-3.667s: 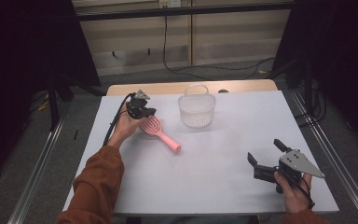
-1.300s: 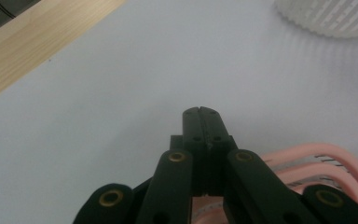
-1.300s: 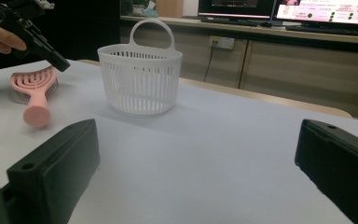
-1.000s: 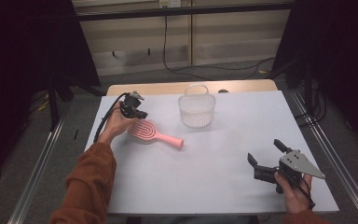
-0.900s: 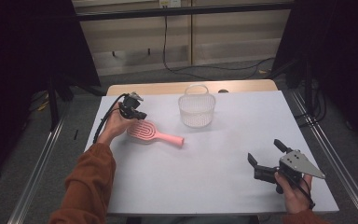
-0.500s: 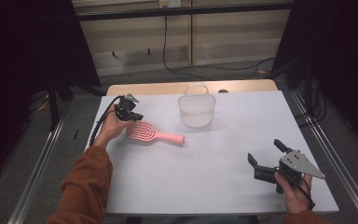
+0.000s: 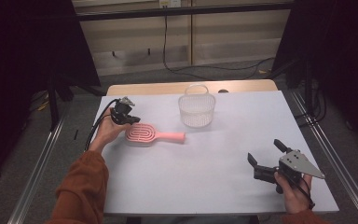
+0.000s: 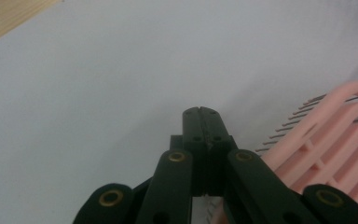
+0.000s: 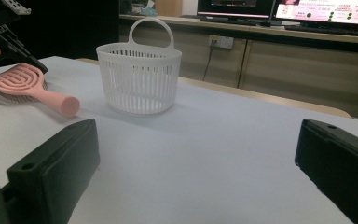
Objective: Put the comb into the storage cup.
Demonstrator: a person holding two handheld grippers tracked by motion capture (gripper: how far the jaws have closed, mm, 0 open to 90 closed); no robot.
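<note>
A pink hairbrush (image 7: 151,135) lies flat on the white table, bristles down, its handle pointing right toward a white slatted basket (image 7: 196,109). My left gripper (image 7: 129,119) sits at the left edge of the brush head with its jaws shut and nothing between them. In the left gripper view the closed tips (image 8: 200,112) point at bare table, with the brush's pink ribs (image 8: 326,140) just to their right. My right gripper (image 7: 265,151) rests open near the front right. Its own view shows its jaws (image 9: 198,135) wide apart, facing the basket (image 9: 140,77) and brush (image 9: 28,86).
The table (image 7: 223,186) has a wooden strip along its far edge. The basket is upright with its handle up and stands behind the brush handle's end. Metal rails run along both sides of the table. Monitors stand on a bench (image 9: 284,32) behind it.
The brush has swung from a diagonal to lying level with its handle to the right. My left hand has drawn a little to the left. The right hand has not moved.
</note>
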